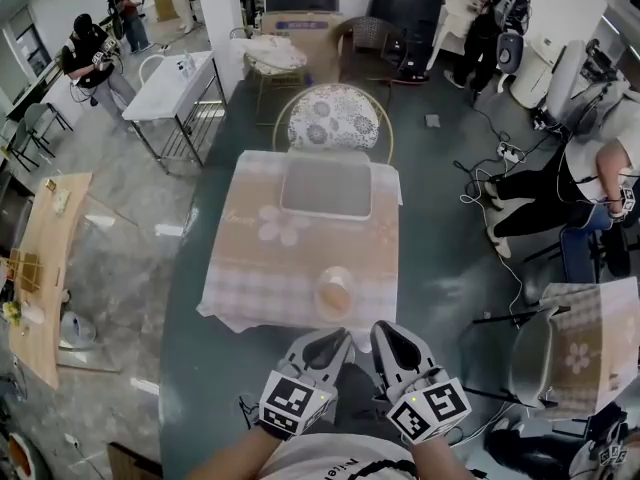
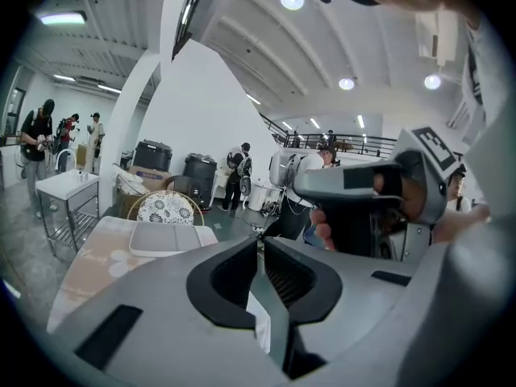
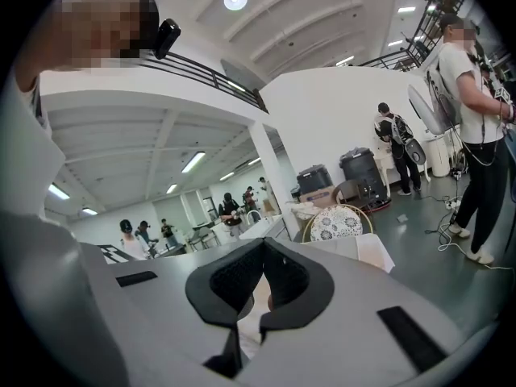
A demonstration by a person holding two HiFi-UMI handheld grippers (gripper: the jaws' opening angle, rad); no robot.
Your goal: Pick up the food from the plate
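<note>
A small pale plate point(image 1: 321, 306) holding an orange-brown piece of food point(image 1: 337, 292) sits near the front edge of the cloth-covered table point(image 1: 260, 258). My left gripper point(image 1: 342, 336) and right gripper point(image 1: 383, 329) hover side by side just short of that edge, below the plate in the head view, both shut and empty. In the left gripper view the left gripper point(image 2: 260, 242) has its jaws together, and the hand-held right gripper point(image 2: 363, 188) shows beside it. The right gripper point(image 3: 264, 244) also has its jaws touching at the tips. Neither gripper view shows the plate.
A grey tray point(image 1: 327, 188) lies on the far half of the table, with a floral-cushioned chair point(image 1: 334, 118) behind it. A second clothed table point(image 1: 590, 343) stands at the right and a wooden table point(image 1: 45, 258) at the left. People and floor cables are around.
</note>
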